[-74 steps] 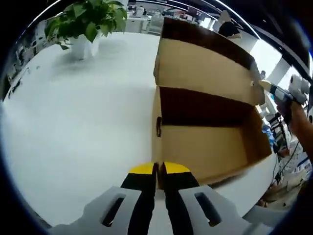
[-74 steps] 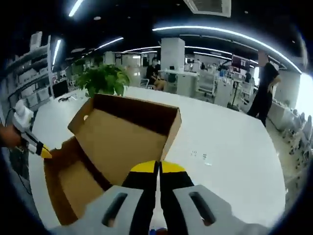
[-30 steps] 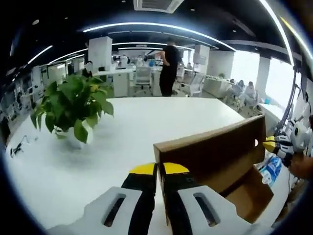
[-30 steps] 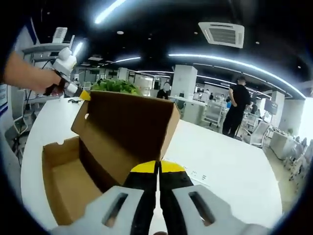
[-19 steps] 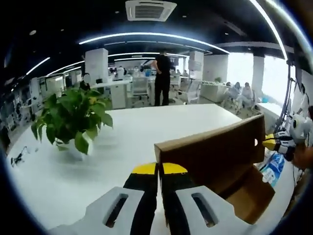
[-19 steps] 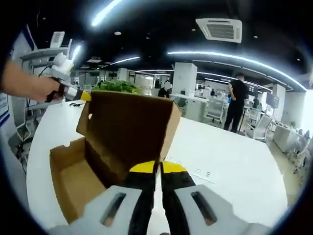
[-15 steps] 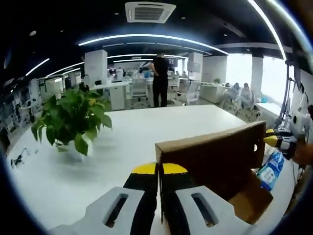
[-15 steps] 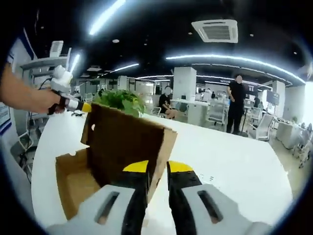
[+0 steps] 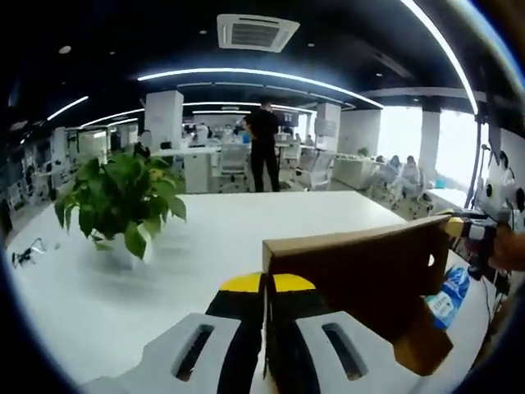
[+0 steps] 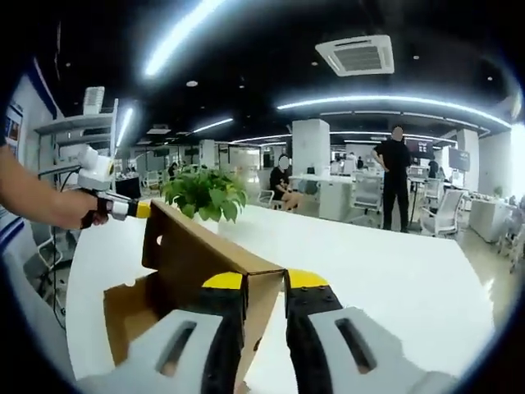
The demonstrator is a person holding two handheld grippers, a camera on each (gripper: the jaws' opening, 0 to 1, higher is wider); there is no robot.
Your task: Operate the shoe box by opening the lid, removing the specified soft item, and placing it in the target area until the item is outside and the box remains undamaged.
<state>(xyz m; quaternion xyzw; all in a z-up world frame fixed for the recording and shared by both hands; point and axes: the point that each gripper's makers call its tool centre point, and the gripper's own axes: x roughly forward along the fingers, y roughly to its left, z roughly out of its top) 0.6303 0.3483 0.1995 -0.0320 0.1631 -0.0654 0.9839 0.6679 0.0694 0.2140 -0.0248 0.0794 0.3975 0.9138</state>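
**Q:** Currently, what is the state of each tool?

**A:** Left tool (image 9: 265,287): jaws pressed together on the near corner edge of the cardboard lid (image 9: 361,275); the edge runs between the yellow tips. Right tool (image 10: 255,283): jaws spread apart, one on each side of the lid's (image 10: 209,258) corner. Whether either jaw touches the card cannot be determined.

**Q:** Where does each tool appear in the opposite view?

**A:** In the left gripper view, the right tool (image 9: 459,226) sits at the far end of the lid, held by a hand (image 9: 509,250). In the right gripper view, the left tool (image 10: 139,210) sits at the lid's far corner, yellow tip against the card, held by a hand (image 10: 70,209).

**Q:** What is the condition of the shoe box?

**A:** The lid stands raised, roughly upright. The box body (image 10: 131,316) is open below it, resting on the white surface (image 10: 394,263). A small hole shows near each end of the lid.

**Q:** Where is the soft item?

**A:** A blue-and-white packet (image 9: 447,295) lies beyond the far end of the lid, low in the left gripper view. Whether it is inside the box cannot be determined.

**Q:** What else is present?

**A:** A potted plant (image 9: 123,201) stands on the surface, well apart from the box. A person in black (image 10: 396,176) stands among desks beyond it.
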